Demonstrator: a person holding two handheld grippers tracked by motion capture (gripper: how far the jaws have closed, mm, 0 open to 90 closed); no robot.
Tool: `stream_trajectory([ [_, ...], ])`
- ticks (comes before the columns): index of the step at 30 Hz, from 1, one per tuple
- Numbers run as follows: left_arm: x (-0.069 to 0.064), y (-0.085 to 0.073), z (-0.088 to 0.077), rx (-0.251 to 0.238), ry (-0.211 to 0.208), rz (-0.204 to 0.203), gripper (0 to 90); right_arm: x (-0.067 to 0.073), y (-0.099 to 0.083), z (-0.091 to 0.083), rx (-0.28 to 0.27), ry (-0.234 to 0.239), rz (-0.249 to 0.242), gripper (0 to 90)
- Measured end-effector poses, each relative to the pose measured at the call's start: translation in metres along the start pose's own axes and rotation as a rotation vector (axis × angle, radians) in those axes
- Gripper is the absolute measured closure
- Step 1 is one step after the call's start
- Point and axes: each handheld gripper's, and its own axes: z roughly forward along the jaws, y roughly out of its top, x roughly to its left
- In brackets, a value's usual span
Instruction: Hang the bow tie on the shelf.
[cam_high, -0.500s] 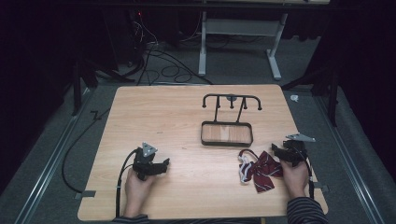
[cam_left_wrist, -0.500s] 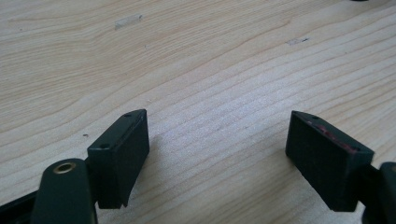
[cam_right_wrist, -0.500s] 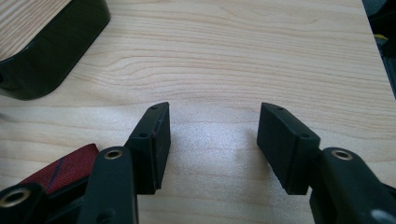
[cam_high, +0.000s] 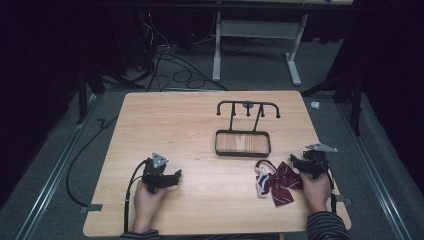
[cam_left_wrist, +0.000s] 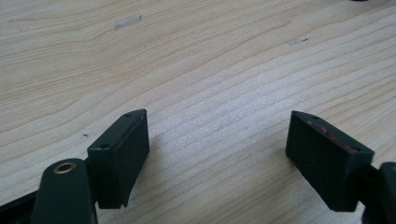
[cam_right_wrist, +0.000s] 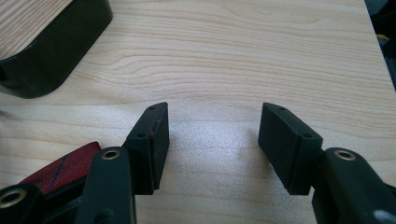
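A dark red striped bow tie (cam_high: 279, 183) with a white-edged strap lies on the wooden table (cam_high: 200, 125) near the front right. My right gripper (cam_high: 296, 162) rests just right of it, held in a hand, with its jaws pointing toward the bow tie's upper edge. In the right gripper view the right gripper (cam_right_wrist: 215, 109) stands open over bare wood, with a corner of the bow tie (cam_right_wrist: 65, 163) beside its left jaw. My left gripper (cam_high: 175, 175) sits at the front left in the other hand. The left gripper (cam_left_wrist: 217, 121) is open, with bare table between its jaws.
A black wire stand with hooks above a shallow tray (cam_high: 243, 143) stands in the middle of the table, behind the bow tie. Its rounded black corner (cam_right_wrist: 56, 42) shows close by in the right gripper view. Cables and a desk frame lie on the floor beyond the table.
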Motion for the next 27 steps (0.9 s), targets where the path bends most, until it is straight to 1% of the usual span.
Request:
stream_trajectory([
  [13,0.0,0.0,0.0,0.0,0.0,0.0,21.9,0.0001,0.0,0.0,0.0,-0.001,0.001,44.4],
  [17,0.0,0.0,0.0,0.0,0.0,0.0,21.9,0.0005,0.0001,-0.0001,0.003,0.002,0.002,42.9],
  [19,-0.0001,0.0,0.0001,-0.001,0.001,0.0,21.9,0.0005,0.0001,0.0,0.003,0.008,-0.005,41.6],
  [27,0.0,0.0001,0.0,0.0,0.0,0.0,21.9,0.0012,-0.0002,-0.0003,0.003,0.0,-0.001,42.3],
])
